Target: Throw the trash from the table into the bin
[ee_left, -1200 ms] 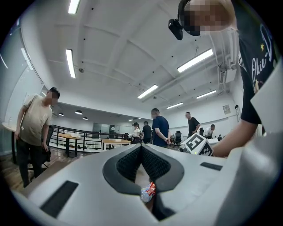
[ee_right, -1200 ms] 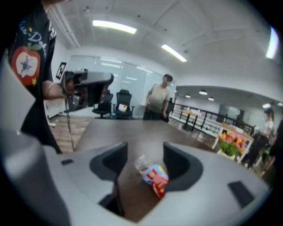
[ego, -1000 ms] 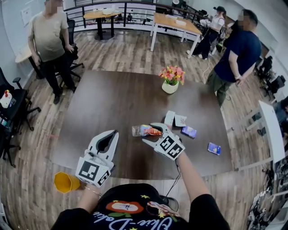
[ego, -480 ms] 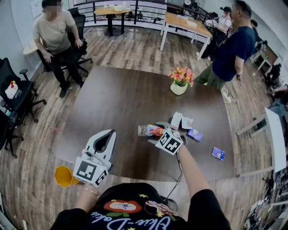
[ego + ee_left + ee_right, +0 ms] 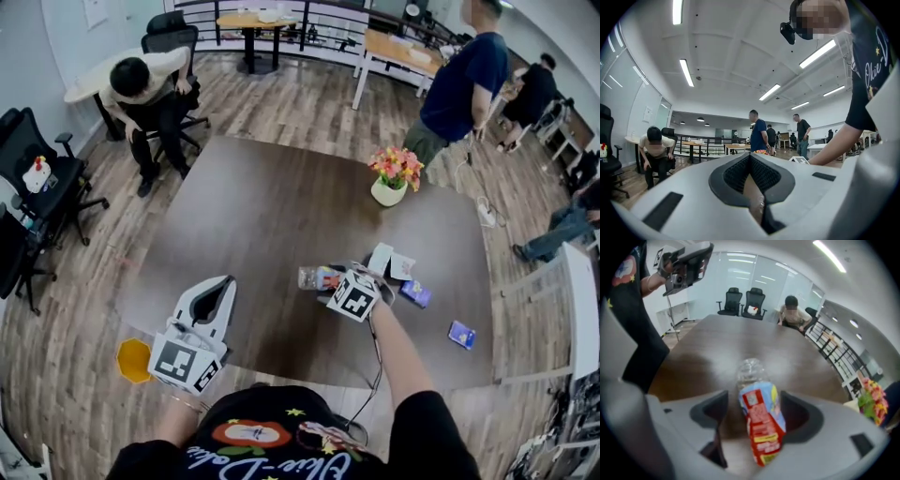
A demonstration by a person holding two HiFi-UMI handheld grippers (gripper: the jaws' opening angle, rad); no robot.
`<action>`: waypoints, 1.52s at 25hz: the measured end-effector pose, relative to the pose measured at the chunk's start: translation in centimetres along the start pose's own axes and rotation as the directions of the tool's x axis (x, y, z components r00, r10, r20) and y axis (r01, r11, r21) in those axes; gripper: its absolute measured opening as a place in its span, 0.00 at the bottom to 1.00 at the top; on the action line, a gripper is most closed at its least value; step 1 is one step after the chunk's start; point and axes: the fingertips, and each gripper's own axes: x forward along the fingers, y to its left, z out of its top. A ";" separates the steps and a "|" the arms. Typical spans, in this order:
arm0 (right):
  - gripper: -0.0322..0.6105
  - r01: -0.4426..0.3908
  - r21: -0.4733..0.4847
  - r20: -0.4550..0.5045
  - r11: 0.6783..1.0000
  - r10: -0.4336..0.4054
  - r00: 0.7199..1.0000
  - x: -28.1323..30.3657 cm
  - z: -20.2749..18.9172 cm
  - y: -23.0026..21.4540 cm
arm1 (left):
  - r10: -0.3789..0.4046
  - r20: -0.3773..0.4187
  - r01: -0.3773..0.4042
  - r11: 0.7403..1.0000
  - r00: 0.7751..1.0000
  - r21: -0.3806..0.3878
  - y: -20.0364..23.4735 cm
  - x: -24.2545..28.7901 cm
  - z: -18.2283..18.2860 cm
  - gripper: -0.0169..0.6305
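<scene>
A crushed clear plastic bottle (image 5: 317,277) with a red and blue label lies on the dark brown table (image 5: 262,216). My right gripper (image 5: 334,282) points steeply down over it, open. In the right gripper view the bottle (image 5: 759,423) lies between the two pads of the gripper (image 5: 757,409) with a gap on each side. My left gripper (image 5: 228,281) hovers at the table's near left edge, pointing level, shut and empty; its pads meet at the tip in the left gripper view (image 5: 751,157). A yellow bin (image 5: 133,360) stands on the floor below it.
Two white paper pieces (image 5: 380,258) (image 5: 401,267), a purple packet (image 5: 416,294) and a blue packet (image 5: 460,334) lie right of the bottle. A flower pot (image 5: 394,183) stands farther back. A person (image 5: 150,84) sits at far left, another (image 5: 459,84) stands at far right.
My right gripper has dropped and tilted down so its jaws straddle the bottle. The left gripper has drifted slightly. The person at far left has sat down and bent forward.
</scene>
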 end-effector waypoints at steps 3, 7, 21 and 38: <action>0.57 -0.005 -0.006 -0.026 1.000 0.005 1.000 0.9 -0.6 -0.5 | 0.019 -0.008 -0.019 1.000 1.000 -0.003 0.4 -0.3 -0.3 0.04; 0.57 -0.008 -0.032 -0.050 0.999 0.007 0.999 1.4 -1.0 -0.8 | 0.030 -0.020 -0.030 1.000 0.999 -0.005 0.6 -0.3 -0.5 0.04; 0.52 0.045 -0.064 -0.165 0.997 -0.055 0.985 2.2 -1.5 -1.9 | 0.025 -0.027 -0.025 1.000 0.999 -0.013 1.1 0.2 -1.1 0.04; 0.49 0.188 0.351 0.185 0.917 -0.264 0.947 -5.7 3.1 -2.6 | -0.082 0.002 0.082 0.996 0.997 -0.032 -0.4 1.5 -0.9 0.04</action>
